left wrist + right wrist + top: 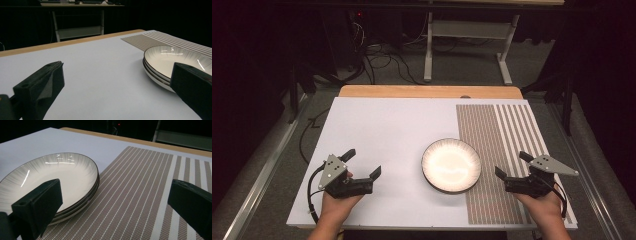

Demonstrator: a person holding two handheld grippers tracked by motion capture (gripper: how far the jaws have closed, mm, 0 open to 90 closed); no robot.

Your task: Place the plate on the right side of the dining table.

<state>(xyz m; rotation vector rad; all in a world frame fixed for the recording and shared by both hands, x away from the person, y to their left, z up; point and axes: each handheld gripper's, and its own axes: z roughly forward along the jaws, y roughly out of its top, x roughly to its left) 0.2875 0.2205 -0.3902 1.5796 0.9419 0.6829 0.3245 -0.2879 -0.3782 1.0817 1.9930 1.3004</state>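
A stack of white plates (451, 165) with dark rims sits near the table's front, its right side resting on the striped placemat (497, 150). My left gripper (362, 162) stands open to the left of the stack, nothing between its jaws; the plates (175, 60) lie at the right of the left gripper view. To the right of the stack, over the placemat, my right gripper (511, 164) is open and holds nothing. In the right gripper view the plates (55, 175) lie at the left and the placemat (140, 195) stretches ahead.
The table carries a white sheet (382, 130) with a wooden edge (427, 91) at the far side. Beyond the table stand a metal desk frame (467, 45) and loose cables (382, 60) on the floor.
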